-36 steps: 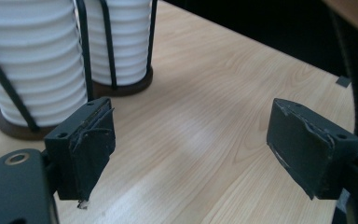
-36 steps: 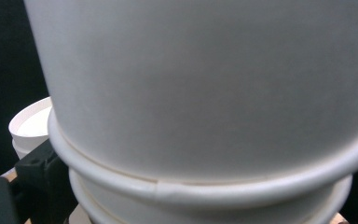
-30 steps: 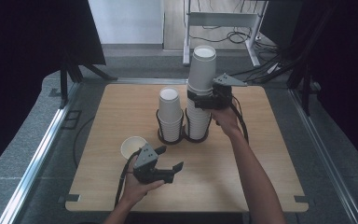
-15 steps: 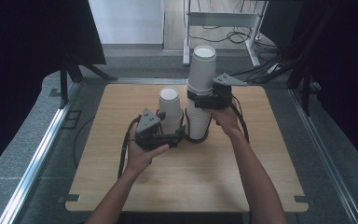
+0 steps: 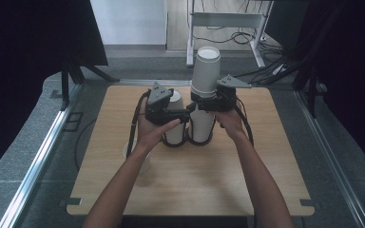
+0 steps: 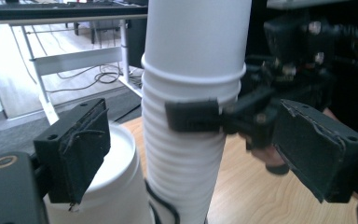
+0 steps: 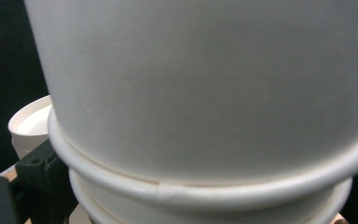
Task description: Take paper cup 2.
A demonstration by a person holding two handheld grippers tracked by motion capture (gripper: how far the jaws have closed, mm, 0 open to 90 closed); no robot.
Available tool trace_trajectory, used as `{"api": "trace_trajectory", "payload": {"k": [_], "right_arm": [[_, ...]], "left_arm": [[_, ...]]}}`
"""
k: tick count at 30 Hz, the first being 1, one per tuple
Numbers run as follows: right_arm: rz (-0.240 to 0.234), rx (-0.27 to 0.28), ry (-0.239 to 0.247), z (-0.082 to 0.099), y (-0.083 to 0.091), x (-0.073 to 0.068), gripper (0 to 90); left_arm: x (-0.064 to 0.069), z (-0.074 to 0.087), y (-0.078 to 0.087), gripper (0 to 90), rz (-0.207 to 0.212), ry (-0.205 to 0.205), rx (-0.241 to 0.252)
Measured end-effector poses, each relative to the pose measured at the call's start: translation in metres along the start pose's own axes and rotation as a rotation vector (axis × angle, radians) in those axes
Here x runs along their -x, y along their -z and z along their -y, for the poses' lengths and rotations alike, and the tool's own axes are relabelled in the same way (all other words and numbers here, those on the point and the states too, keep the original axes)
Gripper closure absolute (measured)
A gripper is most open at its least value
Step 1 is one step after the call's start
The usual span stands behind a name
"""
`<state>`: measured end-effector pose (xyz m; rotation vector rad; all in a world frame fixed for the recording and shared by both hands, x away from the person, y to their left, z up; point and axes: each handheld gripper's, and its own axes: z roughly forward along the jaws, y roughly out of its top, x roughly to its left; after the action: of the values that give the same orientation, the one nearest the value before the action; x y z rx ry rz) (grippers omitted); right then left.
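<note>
A tall stack of upturned white paper cups [image 5: 204, 80] rises at the table's middle. My right gripper [image 5: 209, 102] is shut on it partway up; its black jaw presses the ribbed rims [image 6: 193, 115]. My left gripper [image 5: 188, 112] comes at the same stack from the left. Its jaws have just been opening, and the stack [image 6: 191, 154] stands between its pads [image 6: 77, 149] without touching them. A shorter cup stack [image 5: 175, 121] stands just left of the tall one, below the left gripper. In the right gripper view the tall stack [image 7: 205, 93] looms very close.
Both stacks stand in a black double-ring holder [image 5: 190, 141] on the wooden table [image 5: 266, 161]. A single white cup [image 5: 129, 151] sits at the front left, partly behind the left forearm. A white desk frame and cables [image 5: 228, 23] lie beyond the table's far edge.
The left gripper has left the single cup at the front left, risen and travelled back and right to the tall stack. The right gripper and its stack have stayed put.
</note>
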<state>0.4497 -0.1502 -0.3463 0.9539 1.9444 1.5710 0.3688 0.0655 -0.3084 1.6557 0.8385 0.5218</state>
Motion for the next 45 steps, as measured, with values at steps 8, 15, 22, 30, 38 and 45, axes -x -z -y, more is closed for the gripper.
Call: {"api": "trace_trajectory", "payload": {"k": [8, 15, 22, 30, 38, 45], "right_arm": [[0.004, -0.002, 0.010, -0.001, 0.000, 0.000, 2.4], [0.003, -0.003, 0.013, -0.001, 0.000, 0.000, 2.4], [0.003, -0.007, 0.017, -0.001, 0.000, 0.000, 2.5], [0.006, -0.015, 0.020, -0.002, 0.000, -0.001, 2.5], [0.003, -0.026, 0.016, -0.003, 0.000, -0.001, 2.7], [0.003, -0.024, 0.022, -0.003, 0.000, -0.001, 2.7]], "left_arm": [[-0.009, -0.015, -0.016, 8.8, 0.031, 0.053, -0.001], [-0.013, -0.021, -0.035, 7.3, 0.038, 0.040, -0.021], [-0.014, -0.034, -0.055, 7.4, 0.052, 0.029, -0.019], [-0.012, -0.045, -0.074, 8.3, 0.091, 0.006, 0.012], [-0.009, -0.051, -0.082, 14.2, 0.100, -0.017, 0.054], [-0.009, -0.057, -0.076, 16.6, 0.088, -0.045, 0.107]]}}
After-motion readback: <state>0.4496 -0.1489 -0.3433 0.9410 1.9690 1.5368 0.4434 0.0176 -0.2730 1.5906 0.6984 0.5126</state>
